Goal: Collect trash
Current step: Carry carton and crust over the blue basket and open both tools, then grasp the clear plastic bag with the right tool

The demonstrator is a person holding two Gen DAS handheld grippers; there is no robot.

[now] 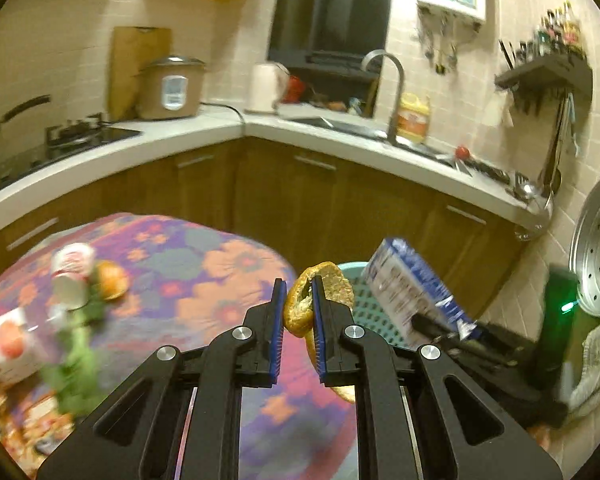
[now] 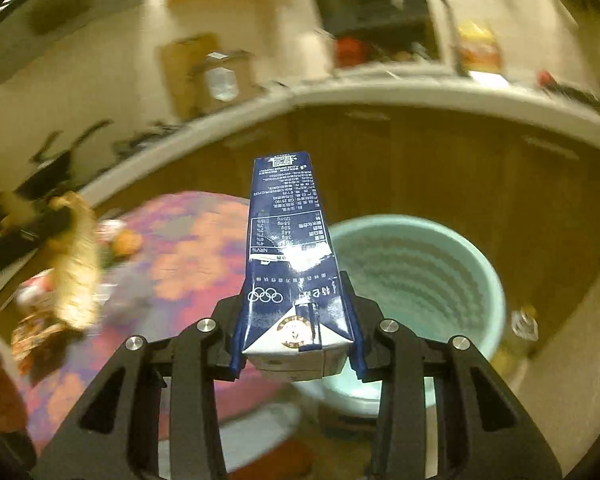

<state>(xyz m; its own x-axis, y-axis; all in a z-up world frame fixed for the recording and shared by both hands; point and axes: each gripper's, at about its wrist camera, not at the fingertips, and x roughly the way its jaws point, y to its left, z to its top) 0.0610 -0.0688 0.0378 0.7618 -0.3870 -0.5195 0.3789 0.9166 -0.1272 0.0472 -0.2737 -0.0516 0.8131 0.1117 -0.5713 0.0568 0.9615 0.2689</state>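
My left gripper (image 1: 296, 292) is shut on a curled orange peel (image 1: 300, 312) and holds it above the edge of the flowered table (image 1: 204, 280). My right gripper (image 2: 296, 300) is shut on a blue milk carton (image 2: 286, 240), which also shows in the left wrist view (image 1: 411, 288). A teal plastic bin (image 2: 419, 276) stands on the floor just beyond and right of the carton; its rim shows behind the peel in the left wrist view (image 1: 351, 270). The peel in the left gripper shows at the left of the right wrist view (image 2: 76, 264).
On the table's left lie a white cup (image 1: 72, 276), an orange piece (image 1: 112, 280), green leaves (image 1: 76, 348) and a red-and-white packet (image 1: 8, 348). Brown cabinets (image 1: 300, 200) under a white counter (image 1: 180, 136) curve behind. A steel steamer tray (image 1: 597, 248) hangs at right.
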